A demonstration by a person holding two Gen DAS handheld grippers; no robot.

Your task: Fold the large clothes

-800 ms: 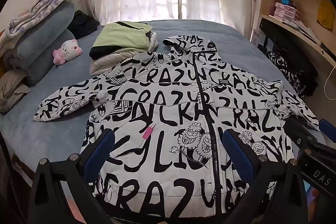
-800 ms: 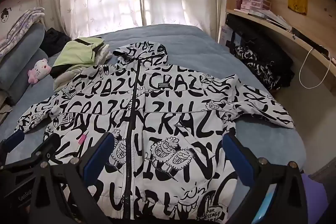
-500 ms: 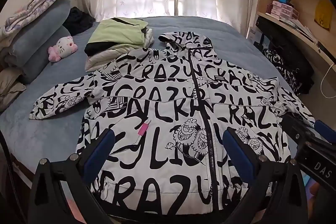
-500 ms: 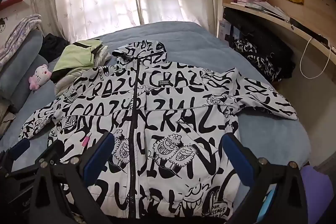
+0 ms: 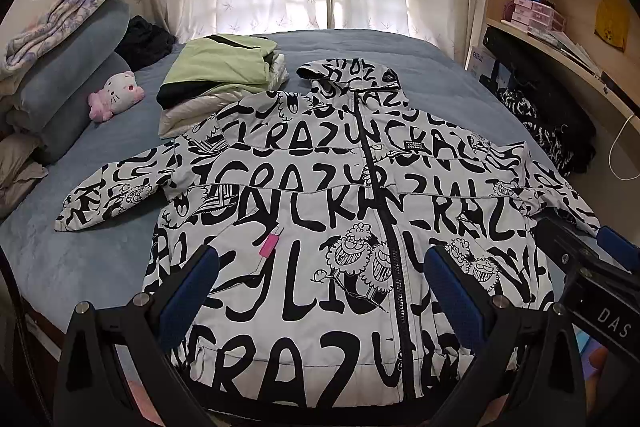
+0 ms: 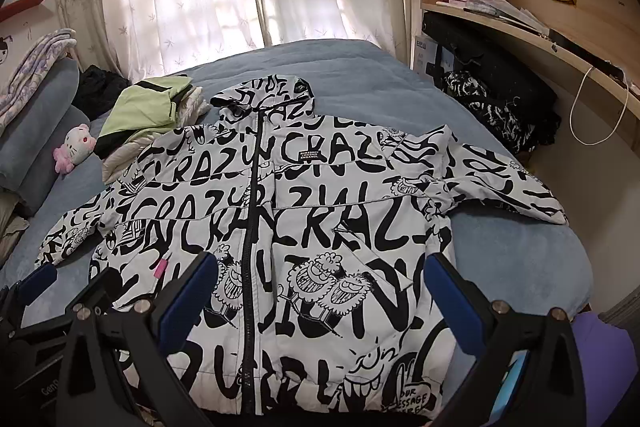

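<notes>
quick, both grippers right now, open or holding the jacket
Left gripper: open, holding nothing, above the jacket.
Right gripper: open, holding nothing.

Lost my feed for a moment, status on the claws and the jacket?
Left claw and right claw open, empty. Black-and-white lettered hooded jacket flat, zipped, sleeves out. Folded green-and-cream clothes pile touching its shoulder.

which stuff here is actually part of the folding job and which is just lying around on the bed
Part of the job:
- black-and-white jacket, spread flat and zipped
- left claw, open above its hem
- right claw, open above its hem

Just lying about:
- folded green clothes
- pink plush toy
- grey pillows
- dark clothes by the shelf
</notes>
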